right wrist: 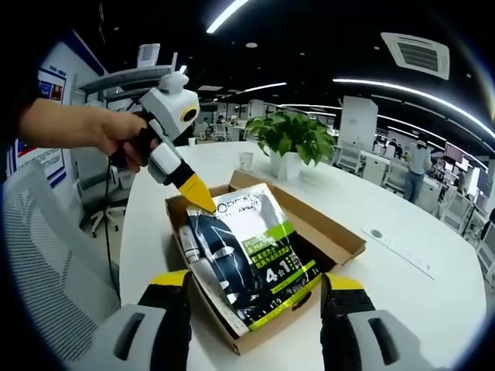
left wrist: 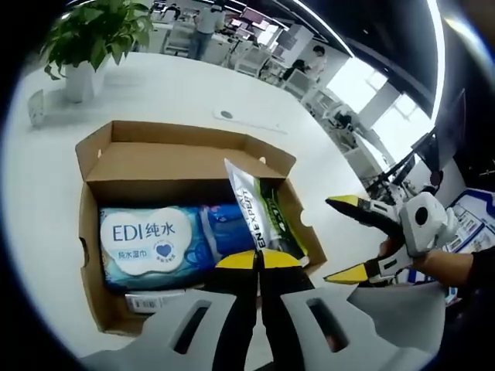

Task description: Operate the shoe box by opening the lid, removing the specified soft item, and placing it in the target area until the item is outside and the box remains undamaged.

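Note:
An open cardboard shoe box [left wrist: 97, 255] sits on a white table, its lid flap folded back. Inside lies a blue-and-white wet-wipes pack [left wrist: 147, 243]. My left gripper [left wrist: 259, 259] is shut on the lower edge of a silver, black and green soft packet [left wrist: 251, 205], which stands tilted up over the box's right side. My right gripper [left wrist: 340, 239] hovers open just right of the box, held by a hand. In the right gripper view the packet [right wrist: 247, 255] lies slanted across the box [right wrist: 340, 239], the left gripper [right wrist: 199, 197] pinches its far corner, and my right gripper [right wrist: 255, 282] stands open near the packet's near end.
A potted plant [left wrist: 93, 39] [right wrist: 294, 135] stands on the white table [left wrist: 178, 85] beyond the box, with a small glass [right wrist: 245, 161] next to it. A round disc [right wrist: 375, 233] is set in the tabletop. A mesh chair [right wrist: 46, 255] stands at the table's edge. People and desks fill the background.

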{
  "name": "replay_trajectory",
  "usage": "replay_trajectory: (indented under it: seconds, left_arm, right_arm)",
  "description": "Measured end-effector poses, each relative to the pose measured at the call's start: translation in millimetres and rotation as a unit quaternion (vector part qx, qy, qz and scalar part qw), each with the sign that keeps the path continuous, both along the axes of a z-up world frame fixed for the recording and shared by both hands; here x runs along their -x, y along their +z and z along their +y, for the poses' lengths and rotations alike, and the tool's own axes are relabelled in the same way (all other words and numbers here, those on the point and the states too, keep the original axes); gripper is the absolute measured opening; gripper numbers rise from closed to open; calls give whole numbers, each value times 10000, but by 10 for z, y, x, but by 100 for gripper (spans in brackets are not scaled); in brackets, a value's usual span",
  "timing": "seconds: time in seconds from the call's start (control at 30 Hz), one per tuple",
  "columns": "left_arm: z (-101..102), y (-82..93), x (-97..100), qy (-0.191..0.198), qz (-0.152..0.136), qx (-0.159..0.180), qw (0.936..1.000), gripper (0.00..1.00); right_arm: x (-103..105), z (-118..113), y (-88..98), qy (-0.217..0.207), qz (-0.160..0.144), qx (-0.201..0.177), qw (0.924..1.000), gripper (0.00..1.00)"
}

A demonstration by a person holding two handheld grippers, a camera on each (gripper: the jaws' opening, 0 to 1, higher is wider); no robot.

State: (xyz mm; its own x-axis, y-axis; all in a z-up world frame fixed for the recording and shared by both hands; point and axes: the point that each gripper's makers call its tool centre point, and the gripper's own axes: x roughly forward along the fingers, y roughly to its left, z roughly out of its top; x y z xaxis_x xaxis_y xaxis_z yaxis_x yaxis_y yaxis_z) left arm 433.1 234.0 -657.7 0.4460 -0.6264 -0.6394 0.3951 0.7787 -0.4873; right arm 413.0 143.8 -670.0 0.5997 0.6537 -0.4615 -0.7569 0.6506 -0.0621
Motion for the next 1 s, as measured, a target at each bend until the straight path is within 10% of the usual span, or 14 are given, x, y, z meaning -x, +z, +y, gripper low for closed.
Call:
replay_trajectory:
  seconds: [1.0]
  left_arm:
    - [-156, 198, -154, -125, -59, -126, 9998, 0]
  right_arm:
    - [-99, 193, -340, 66, 101, 574, 9983, 18]
